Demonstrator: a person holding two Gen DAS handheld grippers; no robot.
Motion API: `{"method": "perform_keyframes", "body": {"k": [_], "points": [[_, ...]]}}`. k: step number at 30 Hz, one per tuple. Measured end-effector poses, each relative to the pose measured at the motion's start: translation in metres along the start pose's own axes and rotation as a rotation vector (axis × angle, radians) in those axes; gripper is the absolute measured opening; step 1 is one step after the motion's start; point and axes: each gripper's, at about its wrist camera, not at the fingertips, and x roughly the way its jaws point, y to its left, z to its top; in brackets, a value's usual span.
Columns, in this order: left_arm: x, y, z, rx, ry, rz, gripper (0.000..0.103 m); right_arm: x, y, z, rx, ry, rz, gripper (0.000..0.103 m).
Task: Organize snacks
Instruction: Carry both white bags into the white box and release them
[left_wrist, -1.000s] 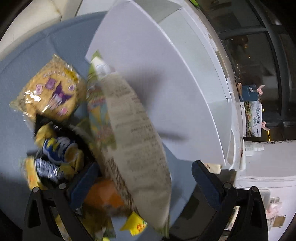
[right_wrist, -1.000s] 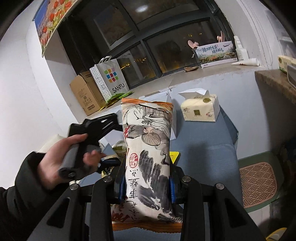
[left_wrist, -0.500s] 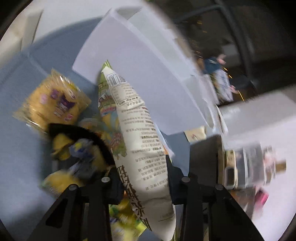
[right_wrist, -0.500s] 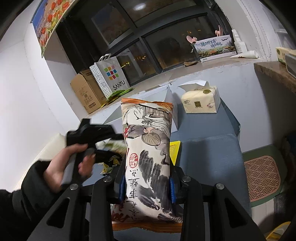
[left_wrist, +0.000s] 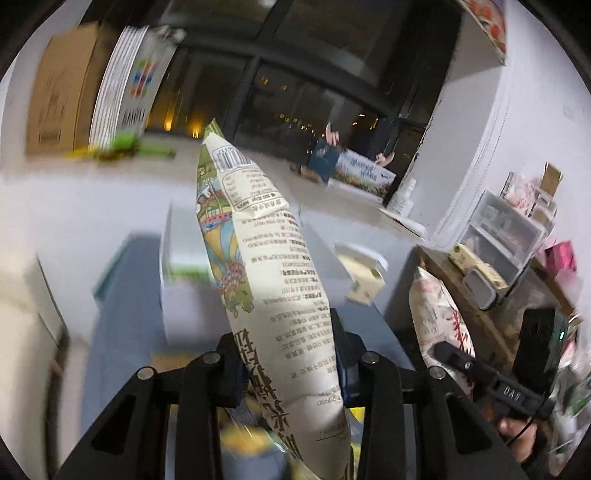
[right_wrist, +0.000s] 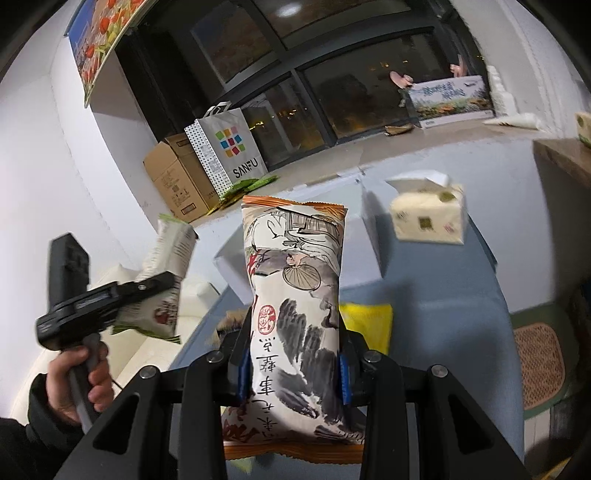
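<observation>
My left gripper (left_wrist: 290, 363) is shut on a long cream snack bag (left_wrist: 273, 280) with green art and printed text, held upright above the blue table. In the right wrist view that same bag (right_wrist: 164, 284) hangs at the left in the left gripper (right_wrist: 155, 286), held by a hand (right_wrist: 79, 373). My right gripper (right_wrist: 291, 363) is shut on a white bag with ink-painting art and orange ends (right_wrist: 295, 310); this bag also shows at the right of the left wrist view (left_wrist: 439, 314). A white open box (right_wrist: 365, 236) stands behind both bags.
A tissue pack (right_wrist: 428, 214) sits on the blue table (right_wrist: 436, 302). A yellow packet (right_wrist: 365, 321) lies just past my right fingers. On the sill stand a cardboard box (right_wrist: 173, 184) and a SANFU paper bag (right_wrist: 229, 147). Clear drawers (left_wrist: 498, 229) crowd a wooden shelf at right.
The left gripper closed on the cream bag, lifted it off the snack pile and rolled upright. The right gripper shifted a little with its bag.
</observation>
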Motion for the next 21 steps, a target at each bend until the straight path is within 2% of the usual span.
{"method": "perform_keyframes", "body": {"k": [2,6,7,11,16,17,19,20,21], "points": [[0.013,0.0,0.023,0.041,-0.007,0.009,0.039,0.018,0.005,0.023,-0.014,-0.006,-0.006,0.038],[0.058,0.012,0.065,0.099,0.069,0.042,0.039,0.066,0.008,0.07,-0.035,0.006,-0.054,0.038],[0.075,0.016,0.074,0.128,0.091,0.072,0.039,0.084,0.007,0.084,-0.04,0.021,-0.077,0.038],[0.129,0.032,0.089,0.171,0.179,0.123,0.039,0.138,0.004,0.121,-0.079,0.078,-0.15,0.038],[0.174,0.044,0.101,0.228,0.226,0.187,0.041,0.193,-0.008,0.153,-0.096,0.141,-0.221,0.038],[0.179,0.046,0.097,0.232,0.239,0.192,0.045,0.202,-0.01,0.158,-0.11,0.152,-0.236,0.038],[0.188,0.048,0.096,0.227,0.27,0.204,0.072,0.213,-0.011,0.166,-0.137,0.155,-0.275,0.042],[0.188,0.047,0.095,0.232,0.27,0.193,0.097,0.216,-0.012,0.17,-0.137,0.152,-0.283,0.065],[0.186,0.044,0.094,0.241,0.255,0.187,0.103,0.217,-0.013,0.172,-0.131,0.15,-0.292,0.083]]}}
